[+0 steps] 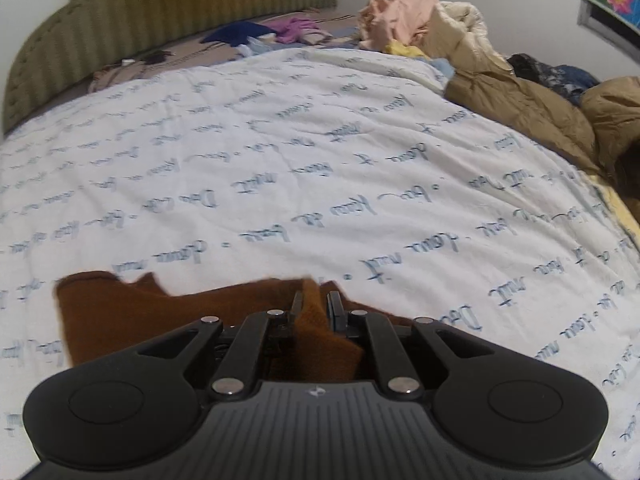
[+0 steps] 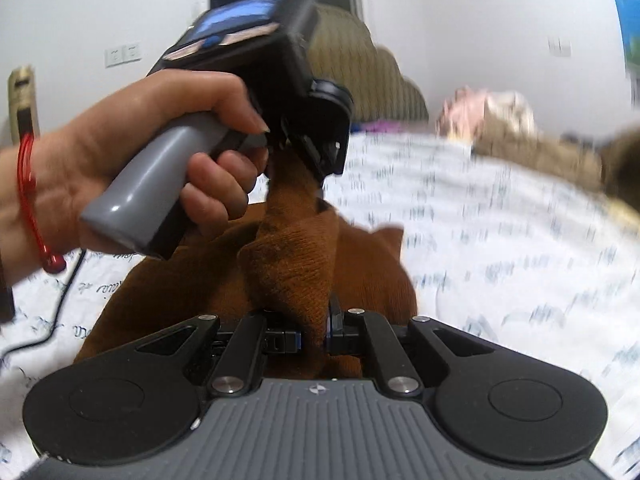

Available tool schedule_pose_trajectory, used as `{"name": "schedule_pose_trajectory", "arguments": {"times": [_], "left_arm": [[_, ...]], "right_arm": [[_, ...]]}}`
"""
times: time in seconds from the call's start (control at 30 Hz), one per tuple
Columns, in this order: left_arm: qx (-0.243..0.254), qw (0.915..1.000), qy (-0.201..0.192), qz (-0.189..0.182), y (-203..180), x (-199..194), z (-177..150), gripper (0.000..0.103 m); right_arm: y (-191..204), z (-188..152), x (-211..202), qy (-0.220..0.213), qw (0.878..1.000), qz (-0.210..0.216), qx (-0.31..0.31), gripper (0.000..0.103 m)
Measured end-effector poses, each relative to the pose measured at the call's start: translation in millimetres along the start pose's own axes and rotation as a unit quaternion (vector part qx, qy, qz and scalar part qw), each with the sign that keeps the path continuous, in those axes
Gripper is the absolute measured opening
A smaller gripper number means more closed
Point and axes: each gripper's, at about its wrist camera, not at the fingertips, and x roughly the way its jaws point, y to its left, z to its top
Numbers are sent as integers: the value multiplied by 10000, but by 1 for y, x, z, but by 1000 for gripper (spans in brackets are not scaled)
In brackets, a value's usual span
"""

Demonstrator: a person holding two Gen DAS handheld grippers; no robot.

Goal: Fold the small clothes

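Brown knit garment (image 1: 100, 312) lies at the near edge of a bed in the left wrist view, spread on a white quilt (image 1: 320, 152) printed with blue script. The left gripper (image 1: 316, 304) has its jaws drawn narrow on a raised fold of that knit, which bunches up between the two black fingers and runs back toward the camera. Beyond the quilt stands a ribbed olive headboard (image 1: 160, 12). A heap of clothes (image 1: 412, 16) — pink, cream and yellow pieces — sits at the far right of the bed, with a tan padded coat (image 1: 532, 108) beside it and a few dark and purple items (image 1: 272, 32) near the headboard.

In the right wrist view the right gripper (image 2: 316, 328) is likewise closed narrow on the brown garment (image 2: 292, 276), a thick fold standing up between its fingers. The cloth stretches upward from there to the left gripper (image 2: 316, 160), which a person's hand (image 2: 132, 152) holds by a grey handle and which pinches the other end of the same fold. A red cord bracelet (image 2: 32, 200) circles the wrist. The rest of the garment hangs down onto the quilt (image 2: 500, 240) — the background there is blurred.
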Motion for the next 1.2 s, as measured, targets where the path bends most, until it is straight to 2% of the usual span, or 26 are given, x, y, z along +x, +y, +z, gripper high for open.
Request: {"name": "schedule_pose_trajectory", "arguments": {"times": [0.1, 0.2, 0.23, 0.3, 0.33, 0.37, 0.4, 0.47, 0.63, 0.73, 0.8, 0.9, 1.03, 1.07, 1.1, 1.13, 1.17, 1.2], "left_arm": [[-182, 9994, 120, -264, 4, 4, 0, 13], [-211, 9994, 75, -258, 4, 3, -1, 16], [-199, 9994, 48, -279, 4, 2, -1, 21], [-201, 9993, -59, -303, 3, -2, 1, 42], [-207, 9992, -170, -294, 2, -6, 1, 64], [-220, 9989, -333, -247, 2, -11, 1, 81], [-229, 9983, -515, -161, 2, -17, 1, 84], [-155, 9977, -653, -1, 0, -23, 2, 84], [78, 9978, -581, 302, -1, -30, 0, 84], [123, 9979, -538, 345, 5, -34, -8, 84], [105, 9980, -503, 365, 11, -38, -14, 84], [37, 9975, -508, 487, 24, -51, -28, 84], [-234, 9947, -795, 615, 49, -82, -69, 84], [-294, 9939, -826, 663, 55, -89, -82, 84], [-338, 9930, -863, 727, 61, -98, -95, 84], [-340, 9924, -882, 790, 66, -104, -108, 84], [-312, 9922, -875, 837, 70, -109, -119, 84], [-318, 9918, -870, 876, 74, -115, -130, 84]], "right_arm": [[-9, -2, 6, 122, 9994, 148, 283, 13], [-13, -1, 11, 168, 9984, 252, 471, 13], [-14, -1, 12, 180, 9980, 282, 530, 13], [-24, 5, 19, 210, 9971, 349, 640, 16], [-22, 5, 17, 225, 9966, 375, 704, 16], [-20, 4, 14, 235, 9959, 405, 770, 17], [-21, 3, 12, 246, 9952, 436, 839, 19], [-26, 3, 15, 277, 9936, 511, 973, 21], [-33, 2, 14, 326, 9892, 695, 1249, 29], [-39, 6, 18, 366, 9854, 867, 1421, 43], [-39, 7, 16, 373, 9819, 1025, 1551, 60], [-40, 10, 13, 364, 9784, 1134, 1691, 68], [-52, 16, 11, 315, 9710, 1210, 2039, 68], [-58, 15, 13, 338, 9670, 1236, 2201, 65], [-64, 13, 16, 411, 9630, 1228, 2361, 48], [-69, 11, 20, 483, 9597, 1196, 2496, 38], [-74, 9, 22, 561, 9570, 1148, 2606, 20], [-78, 6, 24, 631, 9537, 1180, 2694, 19]]}}
